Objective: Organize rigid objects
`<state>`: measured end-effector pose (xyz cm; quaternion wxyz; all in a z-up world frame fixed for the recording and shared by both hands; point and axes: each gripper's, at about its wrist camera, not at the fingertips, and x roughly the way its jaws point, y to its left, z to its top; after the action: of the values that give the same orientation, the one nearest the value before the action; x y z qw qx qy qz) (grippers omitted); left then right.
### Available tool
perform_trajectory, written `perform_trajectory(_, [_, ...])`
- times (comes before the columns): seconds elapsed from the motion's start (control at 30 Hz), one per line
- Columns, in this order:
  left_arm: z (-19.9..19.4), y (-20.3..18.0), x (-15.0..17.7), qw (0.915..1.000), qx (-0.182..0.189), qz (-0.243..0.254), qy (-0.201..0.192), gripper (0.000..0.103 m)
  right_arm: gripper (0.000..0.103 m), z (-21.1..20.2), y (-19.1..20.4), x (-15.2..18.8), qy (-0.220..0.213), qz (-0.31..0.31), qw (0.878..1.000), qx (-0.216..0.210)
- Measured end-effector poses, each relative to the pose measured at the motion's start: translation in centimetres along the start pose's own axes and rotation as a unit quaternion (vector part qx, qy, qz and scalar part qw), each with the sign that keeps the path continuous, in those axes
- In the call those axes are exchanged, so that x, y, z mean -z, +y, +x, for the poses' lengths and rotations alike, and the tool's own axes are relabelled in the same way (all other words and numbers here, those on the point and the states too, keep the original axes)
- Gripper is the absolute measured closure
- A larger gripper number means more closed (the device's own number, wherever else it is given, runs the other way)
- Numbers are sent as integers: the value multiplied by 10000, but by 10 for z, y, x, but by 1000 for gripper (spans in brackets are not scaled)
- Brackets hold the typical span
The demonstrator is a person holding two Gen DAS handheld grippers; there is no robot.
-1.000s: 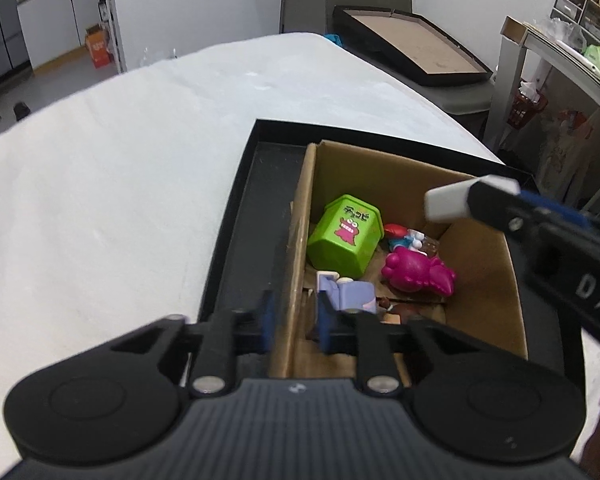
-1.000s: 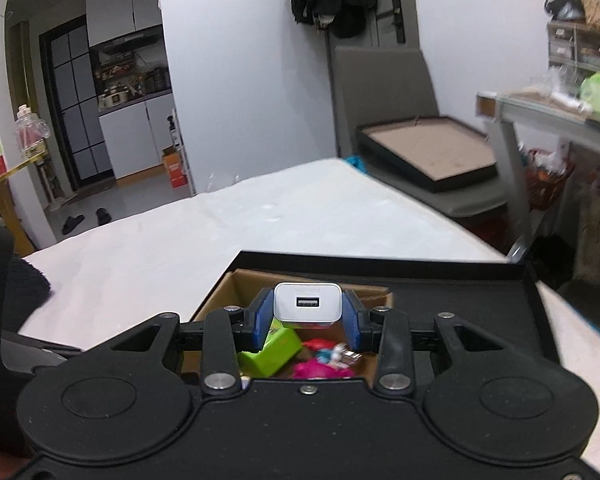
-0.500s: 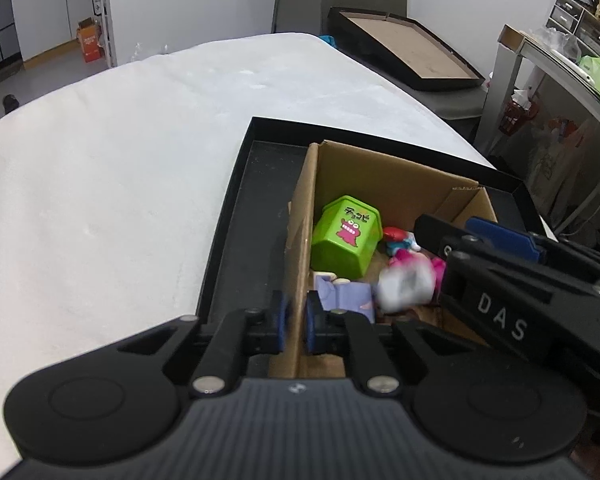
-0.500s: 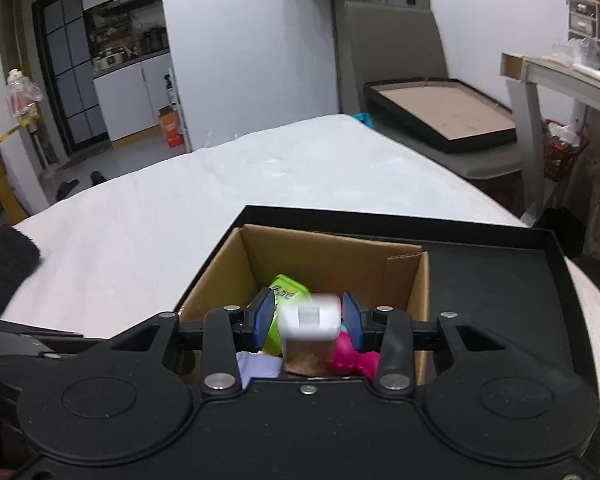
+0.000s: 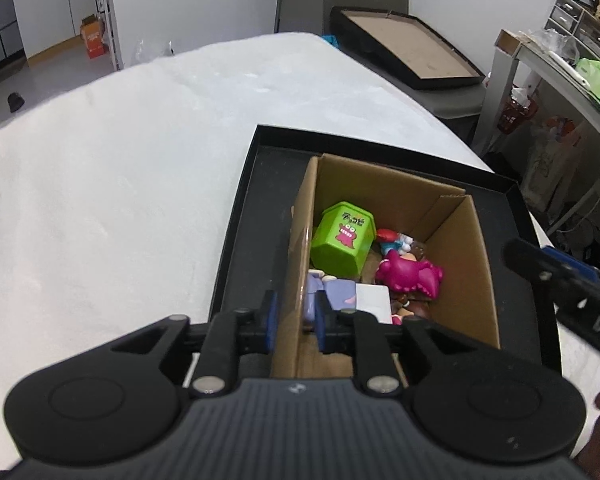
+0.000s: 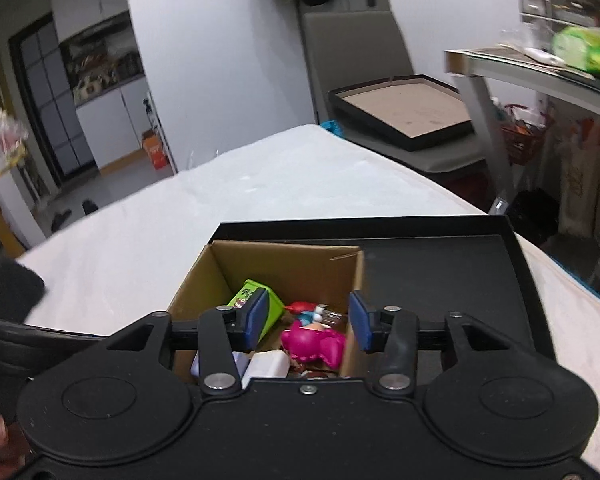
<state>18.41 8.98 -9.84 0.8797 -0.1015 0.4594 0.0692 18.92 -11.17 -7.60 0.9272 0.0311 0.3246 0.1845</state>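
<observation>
A brown cardboard box [image 5: 476, 248] stands in a black tray [image 5: 252, 208] on the white table. In it lie a green monster box [image 5: 340, 236], a magenta toy [image 5: 410, 276], a small red and blue figure [image 5: 392, 238], a purple toy [image 5: 340, 294] and a white USB charger [image 5: 374, 302]. My left gripper [image 5: 293, 322] straddles the box's left wall, its pads a little apart from it. My right gripper [image 6: 308, 320] is open and empty above the box [image 6: 284, 264]; the charger [image 6: 266, 364] lies below it.
The white table [image 5: 120, 168] stretches to the left and far side. The black tray floor [image 6: 440, 280] lies right of the box. A chair with a framed board [image 5: 412, 48] and a cluttered shelf [image 5: 560, 64] stand beyond the table's right edge.
My right gripper opened and dropped the white charger into the box, then drew back to the right. My left gripper's pads closed toward the box wall, then spread slightly.
</observation>
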Motion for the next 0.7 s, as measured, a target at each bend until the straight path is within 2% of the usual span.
perform_trajectory(0.07, [-6, 0, 0, 10000, -24, -68, 6, 70, 54, -10, -10, -3, 0, 179, 9998, 33])
perform_trajectory(0.23, [-29, -8, -1, 10000, 60, -8, -65, 57, 50, -29, -25, -12, -20, 439, 9990, 83])
perform_trajectory(0.33, [-43, -14, -2, 9998, 161, 64, -102, 49, 41, -41, -31, -17, -2, 553, 9984, 128])
perform_trajectory(0.4, [-52, -17, -3, 9997, 221, 87, -107, 45, 31, -50, -33, -19, 0, 629, 9979, 180])
perform_trajectory(0.53, [-70, -22, -1, 9992, 337, 154, -152, 35, 18, -67, -35, -23, 28, 678, 9974, 252])
perform_trajectory(0.6, [-78, -23, 1, 9992, 357, 89, -171, 34, 8, -75, -34, -25, 64, 695, 9972, 268])
perform_trajectory(0.7, [-92, -26, 4, 9991, 372, 102, -198, 31, 0, -90, -32, -27, 59, 681, 9969, 387])
